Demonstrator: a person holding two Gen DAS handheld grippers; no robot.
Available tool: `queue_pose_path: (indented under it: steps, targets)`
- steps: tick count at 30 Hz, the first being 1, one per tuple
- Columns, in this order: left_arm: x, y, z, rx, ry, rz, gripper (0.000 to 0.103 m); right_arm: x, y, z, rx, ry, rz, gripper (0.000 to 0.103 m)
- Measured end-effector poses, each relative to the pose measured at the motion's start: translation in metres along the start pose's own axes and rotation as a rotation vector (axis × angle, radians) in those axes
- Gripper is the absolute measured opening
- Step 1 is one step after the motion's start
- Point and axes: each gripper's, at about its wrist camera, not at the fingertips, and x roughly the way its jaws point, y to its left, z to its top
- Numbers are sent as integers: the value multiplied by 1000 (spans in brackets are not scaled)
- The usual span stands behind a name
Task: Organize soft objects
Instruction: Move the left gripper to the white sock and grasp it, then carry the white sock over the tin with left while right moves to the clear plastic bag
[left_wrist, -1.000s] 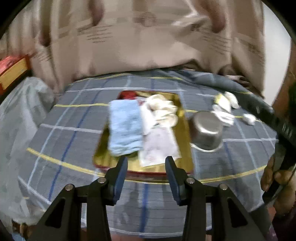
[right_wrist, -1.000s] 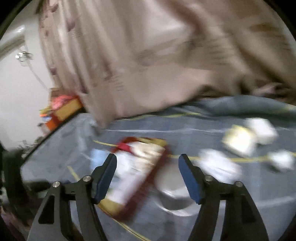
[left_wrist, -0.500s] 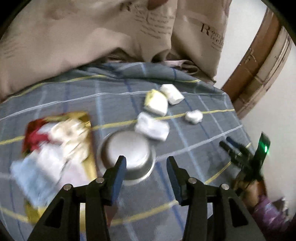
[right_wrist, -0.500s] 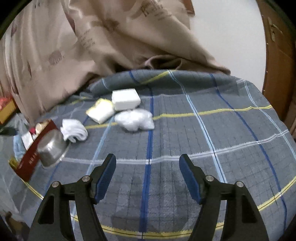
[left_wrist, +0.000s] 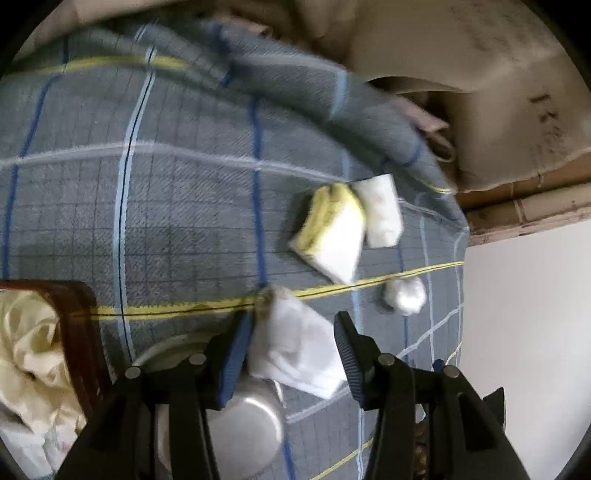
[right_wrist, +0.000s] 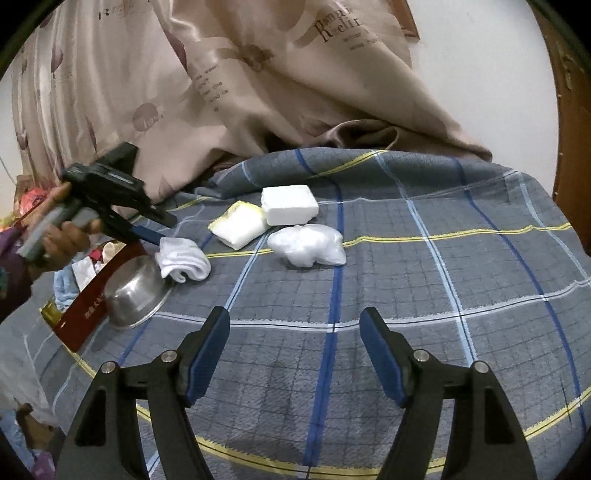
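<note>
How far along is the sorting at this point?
Done: cloths already lie in the red box. In hand: the open left tool straddles the white sock, not yet gripped. Left: sponge, foam block, plastic bag. The right tool hangs open.

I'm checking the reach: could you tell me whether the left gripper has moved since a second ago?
Yes: the left gripper swung right from the tray to the white sock.

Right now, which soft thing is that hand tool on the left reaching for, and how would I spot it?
Find the upturned steel bowl beside the red tray on the plaid bedspread. The rolled white socks lie just past the bowl's rim, between the left gripper's open fingers. Unlike the blocky yellow-edged pack, they're a floppy curled bundle.
</note>
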Motion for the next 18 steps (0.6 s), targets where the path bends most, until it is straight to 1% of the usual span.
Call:
queue_pose_path:
  steps: [2, 5, 6, 8, 11, 13, 14, 15, 18]
  targets:
    - [5, 6, 2, 5, 18, 16, 48, 0, 1, 0, -6, 0, 7, 70]
    - [17, 12, 3, -15, 78, -18, 48, 0, 1, 0, -5, -1, 16, 70]
    - [21, 12, 4, -17, 97, -17, 48, 0, 0, 0, -2, 1, 15, 70]
    - [28, 10, 5, 0, 115, -14, 48, 2, 0, 0, 0, 2, 13, 70]
    - [35, 3, 4, 38, 126, -35, 47, 3, 0, 1, 2, 6, 7, 72]
    - [38, -1, 4, 44, 115, -25, 41, 5, -1, 2, 6, 14, 6, 73]
    - [39, -3, 3, 50, 112, -26, 29, 6, -1, 2, 8, 19, 4, 73]
    - [38, -6, 1, 67, 104, -10, 25, 7, -1, 2, 9, 20, 0, 73]
    - [30, -15, -10, 95, 35, 29, 19, 8, -2, 3, 11, 21, -2, 73]
